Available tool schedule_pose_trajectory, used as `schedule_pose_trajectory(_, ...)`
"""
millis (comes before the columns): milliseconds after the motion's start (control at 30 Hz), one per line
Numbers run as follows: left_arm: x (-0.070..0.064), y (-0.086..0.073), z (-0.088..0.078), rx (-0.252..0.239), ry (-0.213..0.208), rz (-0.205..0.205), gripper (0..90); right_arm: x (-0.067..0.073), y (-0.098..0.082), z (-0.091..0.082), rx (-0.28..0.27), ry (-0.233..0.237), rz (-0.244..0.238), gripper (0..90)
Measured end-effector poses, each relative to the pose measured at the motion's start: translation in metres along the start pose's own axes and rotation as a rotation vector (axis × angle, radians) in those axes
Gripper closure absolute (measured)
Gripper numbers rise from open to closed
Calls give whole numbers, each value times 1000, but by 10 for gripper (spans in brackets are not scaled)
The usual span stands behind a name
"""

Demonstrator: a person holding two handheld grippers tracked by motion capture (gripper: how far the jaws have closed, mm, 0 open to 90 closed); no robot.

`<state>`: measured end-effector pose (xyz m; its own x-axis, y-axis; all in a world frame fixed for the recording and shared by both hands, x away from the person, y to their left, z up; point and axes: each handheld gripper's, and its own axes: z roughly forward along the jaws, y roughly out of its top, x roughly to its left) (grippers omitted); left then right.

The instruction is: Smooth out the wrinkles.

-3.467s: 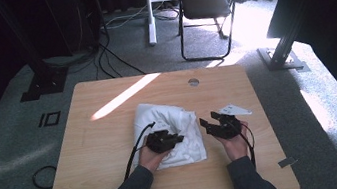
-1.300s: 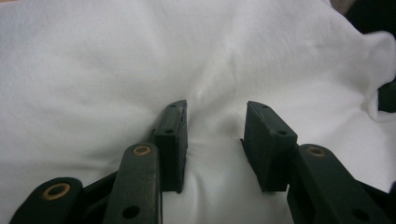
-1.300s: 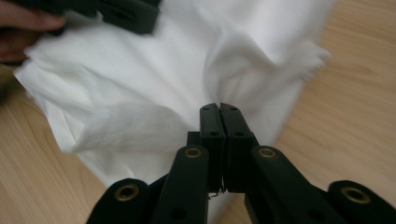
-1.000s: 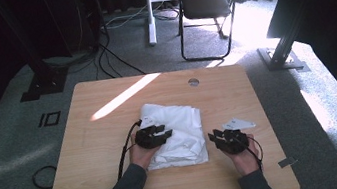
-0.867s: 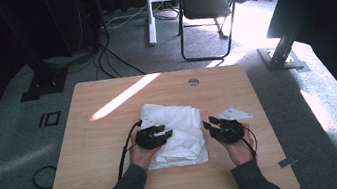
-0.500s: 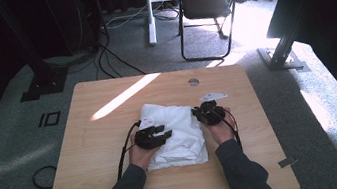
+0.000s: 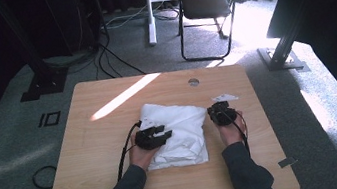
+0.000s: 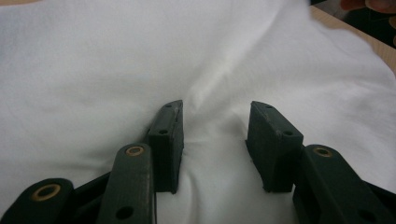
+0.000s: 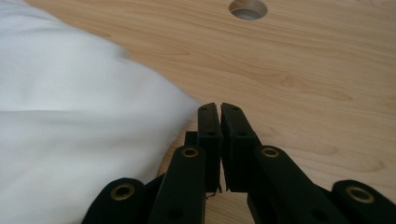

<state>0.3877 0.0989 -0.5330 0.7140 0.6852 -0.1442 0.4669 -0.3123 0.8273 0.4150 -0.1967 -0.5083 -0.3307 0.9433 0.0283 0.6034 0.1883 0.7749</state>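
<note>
l gripper [image 8: 215,140]: jaws abt halfway apart, tips pressed down into the white cloth [image 7: 174,131], a soft ridge of fabric bunched between them but not pinched (pads don't squeeze it afaict)
r gripper [image 9: 219,140]: jaws have just been closing, now pads together w/ nothing between, sitting on bare wood just beside the cloth's right edge
cloth: folded white bundle, mid table [image 7: 119,182], a bit toward the person's side
table hole [image 9: 247,8]: round cutout past the r gripper, near far edge
far bg: folding chair [image 7: 208,2] on the carpet, cables beside it
</note>
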Motion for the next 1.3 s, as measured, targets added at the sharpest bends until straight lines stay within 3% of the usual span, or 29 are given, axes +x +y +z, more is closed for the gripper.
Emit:
schedule_pose_trajectory(33,0,0,0,0,0,0,571,0,0,0,0,0,0,861)
schedule_pose_trajectory(67,-1,0,0,3,4,4,571,-3,-1,-7,-26,36,20,799)
schedule_pose_trajectory(133,-1,0,0,5,6,5,571,-1,-1,-12,-43,41,15,754)
schedule_pose_trajectory(167,-1,0,1,4,7,4,571,1,0,-17,-71,63,12,712)
schedule_pose_trajectory(200,-1,0,0,5,9,6,571,7,2,-26,-127,122,3,645)
schedule_pose_trajectory(300,-2,0,1,4,10,6,570,15,5,-28,-133,139,-18,578)
schedule_pose_trajectory(333,-2,0,0,2,11,8,569,25,5,-23,-112,177,-27,536)
schedule_pose_trajectory(367,-2,0,0,2,11,8,569,25,5,-23,-112,177,-27,536)
schedule_pose_trajectory(400,-2,0,0,0,11,6,568,30,3,-15,-61,213,-40,636)
schedule_pose_trajectory(433,-2,0,0,0,11,6,567,30,3,-15,-61,213,-40,636)
schedule_pose_trajectory(467,-2,0,0,0,10,7,567,33,0,-9,-13,200,-76,774)
schedule_pose_trajectory(500,-2,0,0,0,10,8,566,35,-2,-8,8,156,-97,829)
schedule_pose_trajectory(533,-2,0,0,-1,10,7,565,37,-7,-17,-7,148,-67,842)
schedule_pose_trajectory(567,-2,0,0,-1,10,7,564,37,-7,-17,-7,148,-67,842)
schedule_pose_trajectory(600,-1,0,0,1,8,4,564,46,-11,-37,-84,212,-76,712)
schedule_pose_trajectory(633,-1,0,0,1,8,4,564,46,-11,-37,-84,212,-76,712)
schedule_pose_trajectory(667,-1,0,0,2,7,3,563,61,-17,-54,-125,259,-132,603)
schedule_pose_trajectory(700,-1,0,0,2,6,2,563,61,-17,-54,-125,259,-132,603)
schedule_pose_trajectory(733,-1,0,0,1,6,0,556,72,-26,-64,-143,332,-159,549)
schedule_pose_trajectory(767,-1,0,0,1,6,0,556,72,-26,-64,-143,332,-159,549)
schedule_pose_trajectory(800,-2,0,0,0,8,-2,556,81,-38,-67,-142,367,-175,496)
schedule_pose_trajectory(833,-2,0,0,0,8,-2,556,81,-38,-67,-142,367,-175,496)
schedule_pose_trajectory(867,-2,0,0,0,7,-1,556,90,-48,-67,-124,384,-197,443)
schedule_pose_trajectory(933,-1,0,0,0,7,-2,556,99,-55,-62,-86,353,-259,409)
schedule_pose_trajectory(1033,-1,0,0,0,5,-2,556,102,-58,-56,-58,315,-267,449)
schedule_pose_trajectory(1067,-1,0,0,-1,3,-3,555,100,-60,-54,-29,289,-261,687)
schedule_pose_trajectory(1100,-1,0,0,-1,3,-3,555,100,-60,-54,-29,289,-261,687)
schedule_pose_trajectory(1133,-1,0,0,-3,2,-4,553,91,-64,-58,-16,286,-231,804)
schedule_pose_trajectory(1300,-1,1,-1,-7,-9,-3,538,75,-78,-73,15,267,-220,826)
